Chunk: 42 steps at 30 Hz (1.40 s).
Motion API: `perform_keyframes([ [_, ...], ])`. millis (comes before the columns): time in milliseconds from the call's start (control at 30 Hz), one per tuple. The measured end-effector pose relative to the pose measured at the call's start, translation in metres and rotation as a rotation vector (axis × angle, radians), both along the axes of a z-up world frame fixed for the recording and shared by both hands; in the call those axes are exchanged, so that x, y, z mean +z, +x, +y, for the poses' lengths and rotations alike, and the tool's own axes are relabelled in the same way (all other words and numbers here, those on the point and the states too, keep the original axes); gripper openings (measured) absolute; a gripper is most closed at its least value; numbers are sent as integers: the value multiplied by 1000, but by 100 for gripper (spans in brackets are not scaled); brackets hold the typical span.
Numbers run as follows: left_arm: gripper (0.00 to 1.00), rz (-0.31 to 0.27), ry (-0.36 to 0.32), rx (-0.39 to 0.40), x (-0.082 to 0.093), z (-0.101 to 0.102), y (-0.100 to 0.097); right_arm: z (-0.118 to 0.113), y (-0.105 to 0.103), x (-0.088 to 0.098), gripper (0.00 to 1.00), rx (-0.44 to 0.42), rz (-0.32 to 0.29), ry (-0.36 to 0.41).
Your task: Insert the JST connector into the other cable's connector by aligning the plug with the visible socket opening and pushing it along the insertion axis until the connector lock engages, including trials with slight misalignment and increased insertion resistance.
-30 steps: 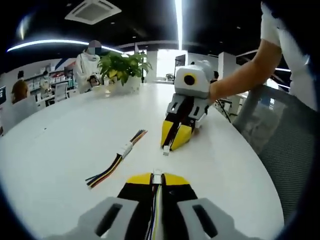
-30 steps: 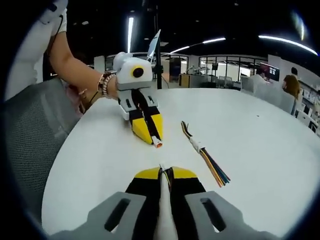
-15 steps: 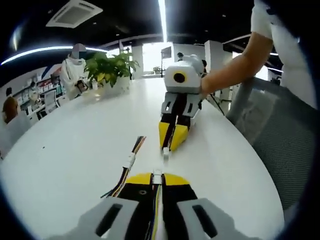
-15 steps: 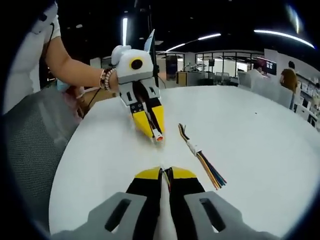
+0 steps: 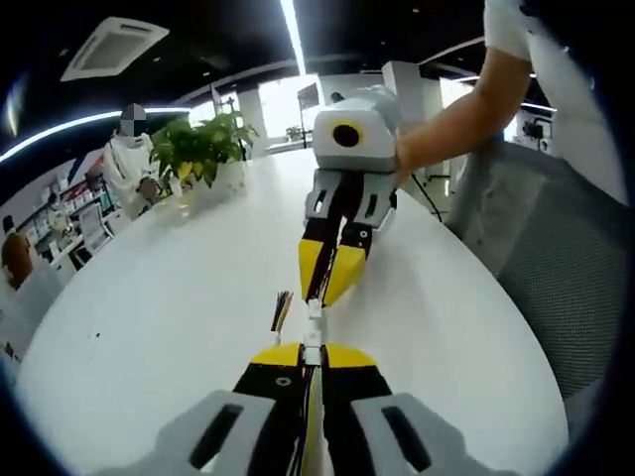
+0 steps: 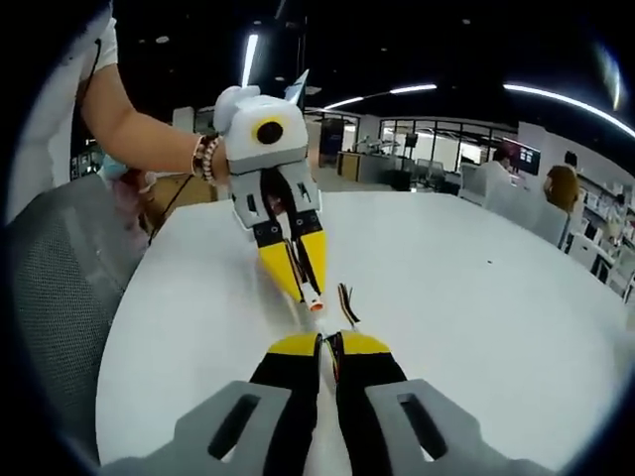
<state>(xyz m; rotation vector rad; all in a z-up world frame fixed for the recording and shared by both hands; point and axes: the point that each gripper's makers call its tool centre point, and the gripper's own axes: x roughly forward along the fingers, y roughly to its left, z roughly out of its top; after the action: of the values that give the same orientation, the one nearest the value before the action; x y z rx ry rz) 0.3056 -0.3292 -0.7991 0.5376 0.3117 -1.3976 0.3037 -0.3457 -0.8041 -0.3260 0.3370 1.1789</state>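
Both tools are clamped on cable ends over the white table (image 5: 149, 297). The left gripper (image 5: 312, 349) pinches a white JST connector (image 5: 313, 337) at its tips; the right gripper (image 5: 327, 288) faces it, its own connector (image 5: 315, 309) just beside or touching — contact is unclear. A spare wire bundle (image 6: 345, 302) lies near.

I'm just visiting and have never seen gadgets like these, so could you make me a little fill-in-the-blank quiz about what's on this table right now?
1. Both grippers have tips coloured ____ and black.
2. The left gripper holds a connector with an ____ tip.
3. The two grippers point ____ each other over the white table.
4. The loose bundle of coloured wires lies on the ____.

Missing words: yellow; orange; towards; table
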Motion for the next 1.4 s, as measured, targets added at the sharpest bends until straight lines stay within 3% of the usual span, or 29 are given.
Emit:
perform_keyframes([
  [467, 0, -19, -7, 12, 3, -2, 1, 7, 2, 2, 2, -5, -15, -8],
  [900, 0, -59, 44, 8, -4, -1, 1, 7, 2, 0, 3, -5, -17, -30],
  [1400, 0, -56, 53, 15, -7, -3, 4, 9, 2, 3, 3, -2, -17, -24],
])
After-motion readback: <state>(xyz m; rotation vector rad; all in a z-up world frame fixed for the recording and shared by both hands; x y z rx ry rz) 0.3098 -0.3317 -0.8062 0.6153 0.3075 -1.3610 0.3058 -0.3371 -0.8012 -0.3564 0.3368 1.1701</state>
